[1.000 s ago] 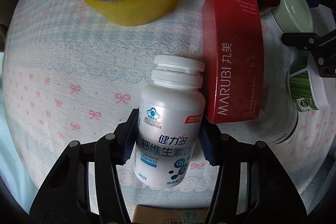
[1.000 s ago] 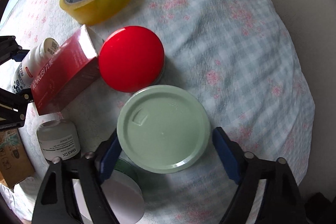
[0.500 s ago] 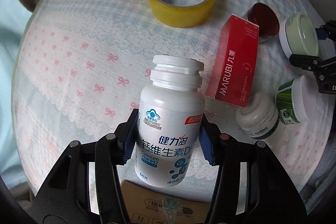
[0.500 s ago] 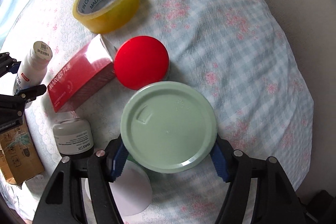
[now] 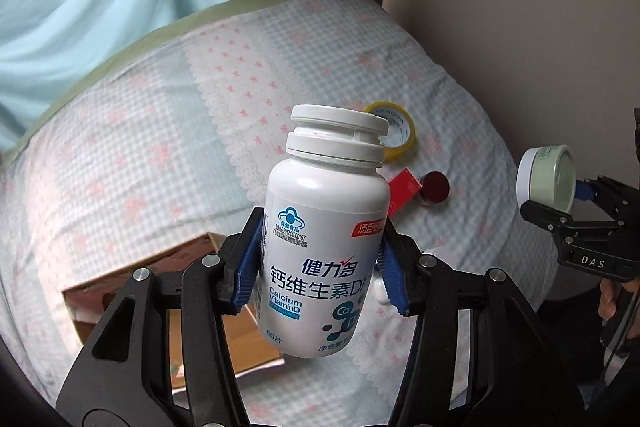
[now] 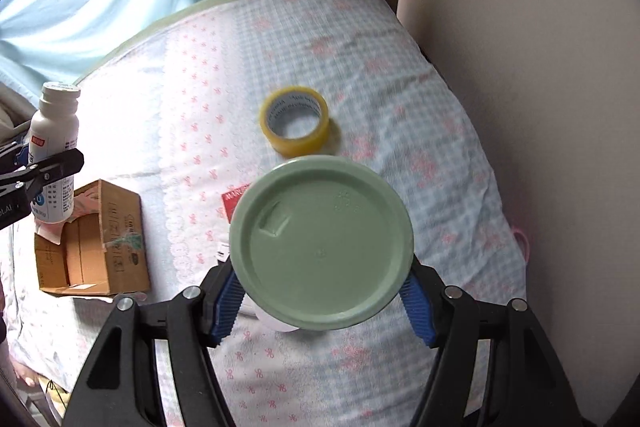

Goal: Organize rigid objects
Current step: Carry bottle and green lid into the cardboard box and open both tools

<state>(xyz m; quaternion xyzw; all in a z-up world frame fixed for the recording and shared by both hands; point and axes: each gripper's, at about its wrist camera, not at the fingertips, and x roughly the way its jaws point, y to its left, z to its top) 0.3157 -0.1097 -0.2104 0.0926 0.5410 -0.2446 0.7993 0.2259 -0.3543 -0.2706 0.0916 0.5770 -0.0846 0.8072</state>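
My left gripper (image 5: 320,267) is shut on a white calcium vitamin D bottle (image 5: 326,231) and holds it high above the bed. It also shows in the right wrist view (image 6: 54,155). My right gripper (image 6: 324,303) is shut on a jar with a pale green lid (image 6: 322,243), lifted off the bed; the left wrist view shows that jar (image 5: 546,179) at the right. An open cardboard box (image 6: 92,239) lies on the bed below the bottle (image 5: 160,267).
On the patterned bedspread (image 6: 200,99) lie a yellow tape roll (image 6: 296,125), a red Marubi box (image 5: 402,187), and a dark red-lidded jar (image 5: 435,187). A white jar (image 6: 276,321) peeks under the green lid. Wall at right, curtains behind.
Both grippers have risen and pulled back from the bed with their objects. The items on the bed look much smaller, and the cardboard box has come into view.
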